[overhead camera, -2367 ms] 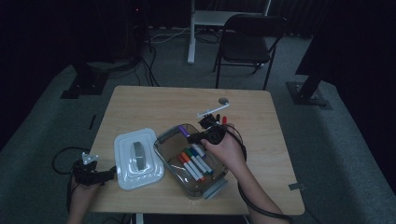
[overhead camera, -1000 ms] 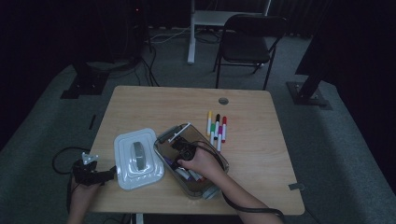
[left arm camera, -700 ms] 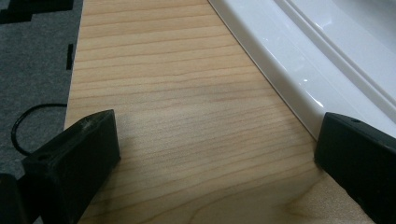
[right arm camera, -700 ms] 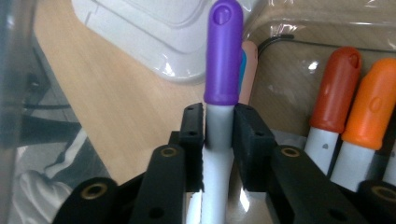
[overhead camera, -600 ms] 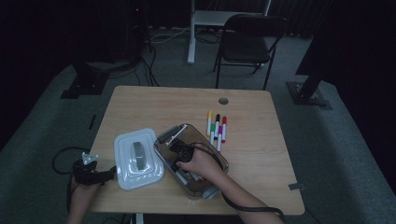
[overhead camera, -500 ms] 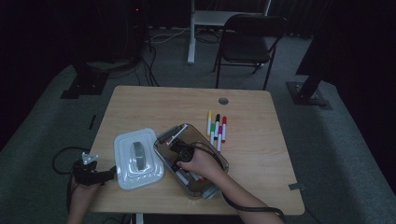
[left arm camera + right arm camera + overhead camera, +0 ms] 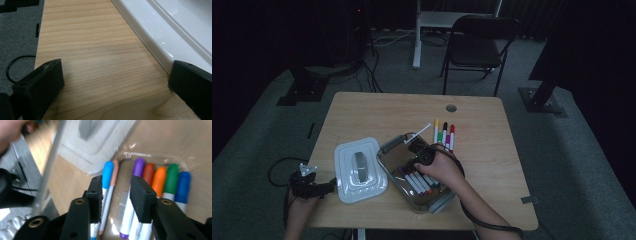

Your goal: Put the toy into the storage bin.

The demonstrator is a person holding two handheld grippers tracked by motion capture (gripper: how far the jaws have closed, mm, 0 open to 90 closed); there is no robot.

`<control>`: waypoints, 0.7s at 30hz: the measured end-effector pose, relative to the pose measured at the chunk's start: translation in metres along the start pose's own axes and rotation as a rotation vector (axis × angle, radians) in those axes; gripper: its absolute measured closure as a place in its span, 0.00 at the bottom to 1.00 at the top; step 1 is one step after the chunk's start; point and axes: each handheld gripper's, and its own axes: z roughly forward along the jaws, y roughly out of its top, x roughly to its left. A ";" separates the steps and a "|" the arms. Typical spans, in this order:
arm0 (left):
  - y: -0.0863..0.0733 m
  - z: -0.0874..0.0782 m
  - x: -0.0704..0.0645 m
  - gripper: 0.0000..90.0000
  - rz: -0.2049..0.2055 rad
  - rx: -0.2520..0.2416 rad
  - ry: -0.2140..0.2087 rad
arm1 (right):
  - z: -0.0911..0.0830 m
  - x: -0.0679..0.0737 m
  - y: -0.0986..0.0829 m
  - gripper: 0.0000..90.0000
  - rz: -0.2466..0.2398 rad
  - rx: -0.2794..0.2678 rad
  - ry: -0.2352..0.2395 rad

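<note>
A clear container sits mid-table with several coloured markers lying side by side in it. My right gripper is down inside it. In the right gripper view the right gripper is open, its jaws astride a peach marker, with a light blue marker under the left jaw and a purple marker at the right jaw. Three markers lie on the table beyond the container. My left gripper rests open at the table's left edge, beside the white lid.
In the left gripper view the left gripper spans bare wooden table, its right jaw next to the white lid's rim. A thin white stick lies over the container's far rim. A black chair stands behind the table.
My right gripper has come back from the far right of the table, where three markers now lie, and gone down into the container. The left gripper has stayed put.
</note>
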 end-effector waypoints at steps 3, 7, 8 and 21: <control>0.000 0.000 0.000 0.01 -0.002 0.000 -0.001 | -0.022 -0.007 -0.002 0.65 0.002 -0.064 -0.006; 0.000 0.000 0.000 0.01 -0.002 0.000 -0.001 | -0.048 -0.019 -0.006 0.61 0.014 -0.156 -0.027; 0.000 0.000 0.000 0.01 -0.002 0.000 -0.001 | -0.048 -0.019 -0.006 0.61 0.014 -0.156 -0.027; 0.000 0.000 0.000 0.01 -0.001 0.001 -0.001 | -0.086 -0.072 -0.032 0.57 0.123 -0.310 -0.134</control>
